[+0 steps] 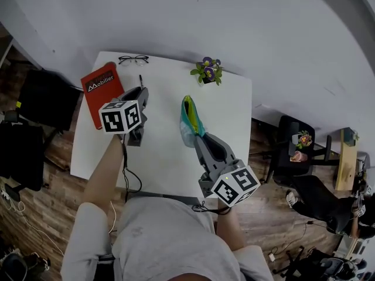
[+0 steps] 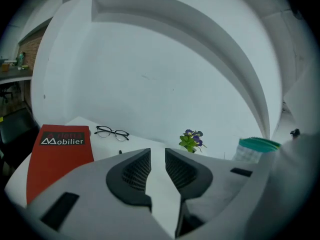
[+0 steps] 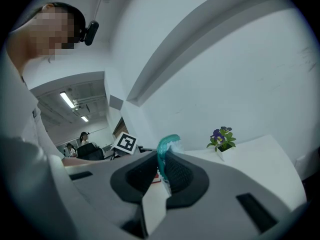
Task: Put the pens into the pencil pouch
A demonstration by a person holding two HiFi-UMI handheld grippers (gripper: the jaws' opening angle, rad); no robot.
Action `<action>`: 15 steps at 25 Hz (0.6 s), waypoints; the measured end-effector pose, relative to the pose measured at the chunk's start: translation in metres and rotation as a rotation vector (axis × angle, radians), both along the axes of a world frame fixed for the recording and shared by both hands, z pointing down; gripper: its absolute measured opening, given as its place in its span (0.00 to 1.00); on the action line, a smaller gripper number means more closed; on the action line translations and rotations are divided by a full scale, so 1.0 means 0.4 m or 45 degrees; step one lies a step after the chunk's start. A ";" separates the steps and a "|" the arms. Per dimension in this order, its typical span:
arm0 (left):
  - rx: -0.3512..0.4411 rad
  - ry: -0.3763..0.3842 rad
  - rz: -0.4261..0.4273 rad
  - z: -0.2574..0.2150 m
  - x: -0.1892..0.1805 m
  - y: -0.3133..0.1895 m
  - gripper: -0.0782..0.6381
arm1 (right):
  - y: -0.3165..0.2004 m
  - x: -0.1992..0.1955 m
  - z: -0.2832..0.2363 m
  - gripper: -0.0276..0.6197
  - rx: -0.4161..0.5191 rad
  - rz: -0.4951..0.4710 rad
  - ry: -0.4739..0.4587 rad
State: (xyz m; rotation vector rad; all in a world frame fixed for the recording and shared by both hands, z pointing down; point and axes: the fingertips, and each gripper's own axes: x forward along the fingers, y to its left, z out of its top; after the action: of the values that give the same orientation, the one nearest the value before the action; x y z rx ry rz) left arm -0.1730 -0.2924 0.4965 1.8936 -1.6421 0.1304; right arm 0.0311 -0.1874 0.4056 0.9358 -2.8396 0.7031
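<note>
A black pen (image 1: 140, 80) lies on the white table (image 1: 164, 157) just beyond the tips of my left gripper (image 1: 139, 93). In the left gripper view only the pen's end (image 2: 120, 152) shows above the left jaw. The left gripper (image 2: 157, 156) stands open by a narrow gap with nothing between its pads. My right gripper (image 1: 202, 140) is shut on the edge of the pencil pouch (image 1: 190, 122), a clear pouch with a teal rim that stands up from the table. In the right gripper view the teal rim (image 3: 167, 143) is pinched between the jaws of the right gripper (image 3: 161, 166).
A red book (image 1: 101, 91) lies at the table's left back corner, with black glasses (image 1: 133, 59) behind it. A small potted plant (image 1: 207, 70) stands at the back right. Chairs and a brick-pattern floor surround the table.
</note>
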 end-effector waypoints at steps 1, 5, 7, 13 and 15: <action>-0.026 0.009 -0.006 0.013 -0.004 -0.019 0.22 | -0.005 0.005 0.003 0.14 -0.004 0.003 0.001; -0.124 -0.006 -0.062 0.066 -0.030 -0.092 0.27 | -0.032 0.024 0.016 0.14 -0.029 0.018 0.008; -0.179 -0.056 -0.100 0.103 -0.054 -0.124 0.27 | -0.050 0.027 0.023 0.14 -0.034 0.010 0.015; -0.341 -0.182 -0.177 0.212 -0.114 -0.199 0.28 | -0.099 0.041 0.049 0.14 -0.082 0.014 0.028; -0.378 -0.232 -0.183 0.236 -0.126 -0.223 0.29 | -0.114 0.045 0.058 0.14 -0.104 0.020 0.028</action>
State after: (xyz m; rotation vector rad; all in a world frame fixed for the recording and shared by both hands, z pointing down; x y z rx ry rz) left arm -0.2233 -0.3814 0.5909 1.5731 -1.7625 0.4723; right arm 0.0492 -0.2328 0.4289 0.9488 -2.7644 0.7993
